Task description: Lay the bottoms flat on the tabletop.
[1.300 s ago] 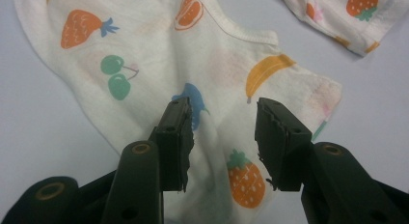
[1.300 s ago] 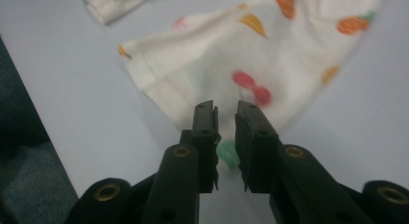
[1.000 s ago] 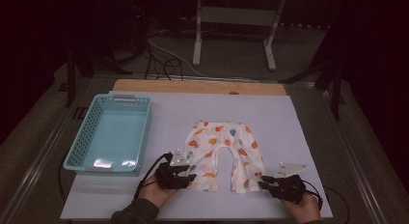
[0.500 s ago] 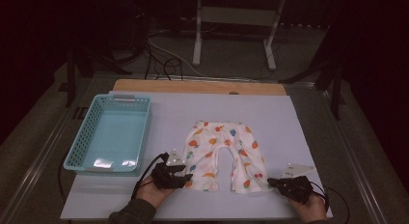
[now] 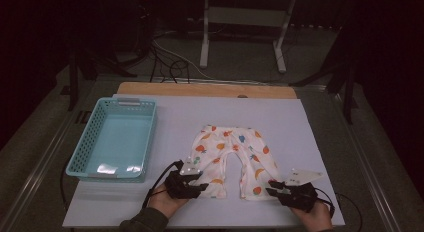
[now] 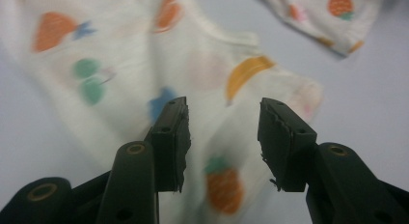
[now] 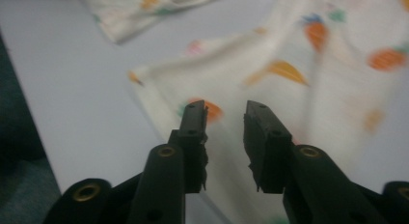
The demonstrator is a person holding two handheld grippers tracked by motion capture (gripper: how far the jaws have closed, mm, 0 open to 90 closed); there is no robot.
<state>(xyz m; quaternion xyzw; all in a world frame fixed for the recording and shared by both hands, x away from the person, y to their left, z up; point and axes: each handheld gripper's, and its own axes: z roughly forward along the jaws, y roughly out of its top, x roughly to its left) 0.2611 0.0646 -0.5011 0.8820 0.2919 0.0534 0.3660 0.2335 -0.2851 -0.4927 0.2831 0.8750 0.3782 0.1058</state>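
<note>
White fruit-print cotton shorts [image 5: 231, 159] lie flat near the surface's front edge. Left tongs [image 6: 223, 137] gape over one leg hem; right tongs [image 7: 225, 137] have just opened — seat both hems deep before clamping.

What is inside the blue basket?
The blue basket looks empty; its pale floor shows bare with glare near the front wall. Nothing covers it. The printed trousers lie beside it on the table.

Dim lab, floor cables [image 5: 170, 62], metal stand [image 5: 245, 22]
</note>
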